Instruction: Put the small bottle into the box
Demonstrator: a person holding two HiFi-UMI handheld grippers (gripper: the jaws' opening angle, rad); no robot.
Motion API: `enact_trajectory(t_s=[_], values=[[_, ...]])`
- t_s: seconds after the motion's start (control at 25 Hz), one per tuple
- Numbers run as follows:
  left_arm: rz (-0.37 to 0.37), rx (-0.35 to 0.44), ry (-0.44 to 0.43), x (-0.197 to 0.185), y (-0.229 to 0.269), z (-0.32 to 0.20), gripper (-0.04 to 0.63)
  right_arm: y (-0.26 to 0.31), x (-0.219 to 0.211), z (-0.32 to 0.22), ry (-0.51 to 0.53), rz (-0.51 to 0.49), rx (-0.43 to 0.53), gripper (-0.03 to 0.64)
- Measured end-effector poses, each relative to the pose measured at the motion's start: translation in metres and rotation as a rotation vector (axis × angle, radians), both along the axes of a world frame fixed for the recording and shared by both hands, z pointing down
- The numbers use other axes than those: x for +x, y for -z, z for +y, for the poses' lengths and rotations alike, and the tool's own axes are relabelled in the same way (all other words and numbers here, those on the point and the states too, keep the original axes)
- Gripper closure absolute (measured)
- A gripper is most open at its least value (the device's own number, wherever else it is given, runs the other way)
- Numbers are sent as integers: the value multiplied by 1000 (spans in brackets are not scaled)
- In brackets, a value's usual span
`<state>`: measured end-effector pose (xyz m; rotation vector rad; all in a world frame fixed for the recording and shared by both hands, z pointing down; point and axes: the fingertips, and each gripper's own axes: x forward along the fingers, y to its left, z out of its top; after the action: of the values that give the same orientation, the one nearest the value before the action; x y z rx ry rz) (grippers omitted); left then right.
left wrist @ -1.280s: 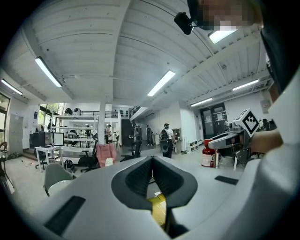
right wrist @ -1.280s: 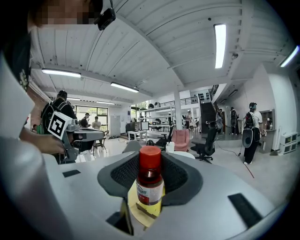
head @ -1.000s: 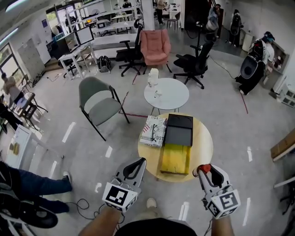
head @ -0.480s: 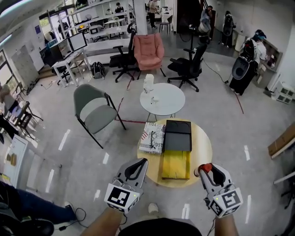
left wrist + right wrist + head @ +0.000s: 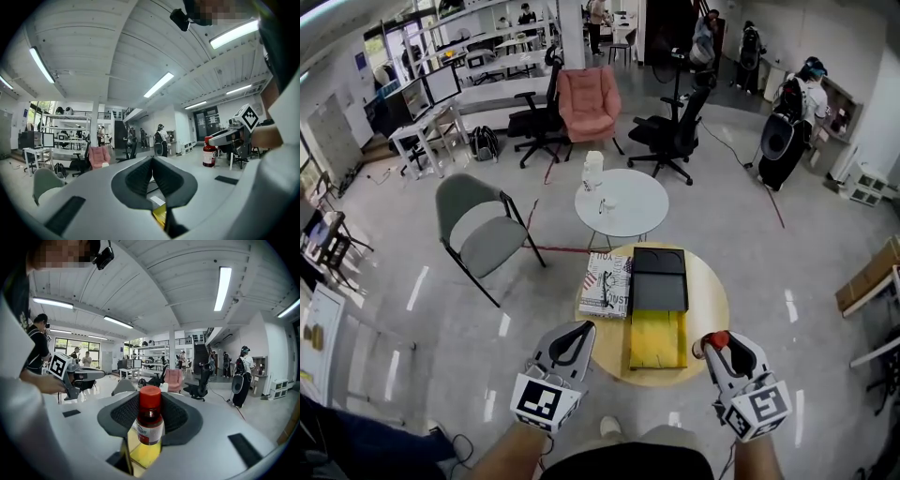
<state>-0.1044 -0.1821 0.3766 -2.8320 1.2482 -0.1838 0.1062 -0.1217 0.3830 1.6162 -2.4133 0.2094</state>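
Note:
The small bottle (image 5: 150, 420), dark brown with a red cap and a white label, stands upright between the pads of my right gripper (image 5: 149, 414), which is shut on it. In the head view that gripper (image 5: 715, 343) hovers at the right front edge of the round wooden table (image 5: 708, 305), with the red cap (image 5: 716, 339) showing at its tip. The box (image 5: 656, 339) lies open on the table, with a yellow inside and a black lid (image 5: 659, 279) behind it. My left gripper (image 5: 573, 334) is shut on nothing, left of the box; its pads (image 5: 161, 177) meet.
A printed flat carton (image 5: 609, 283) lies left of the black lid. Behind stand a white round table (image 5: 622, 202) with a jug, a grey chair (image 5: 478, 225), a pink armchair (image 5: 586, 98) and office chairs. People stand far back.
The head view has shifted a little, so the table and chairs sit slightly more to the left. Both grippers keep their places and the bottle stays held.

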Motion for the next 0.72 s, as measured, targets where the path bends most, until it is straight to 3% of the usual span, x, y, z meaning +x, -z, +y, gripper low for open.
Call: enact_trajectory(t_s=[0.52, 0.72], values=[[6, -16, 21, 3, -17, -26, 578, -18, 1, -29, 20, 3, -21, 468], [-9, -36, 21, 21, -17, -39, 578, -27, 6, -49, 55, -5, -37, 468]])
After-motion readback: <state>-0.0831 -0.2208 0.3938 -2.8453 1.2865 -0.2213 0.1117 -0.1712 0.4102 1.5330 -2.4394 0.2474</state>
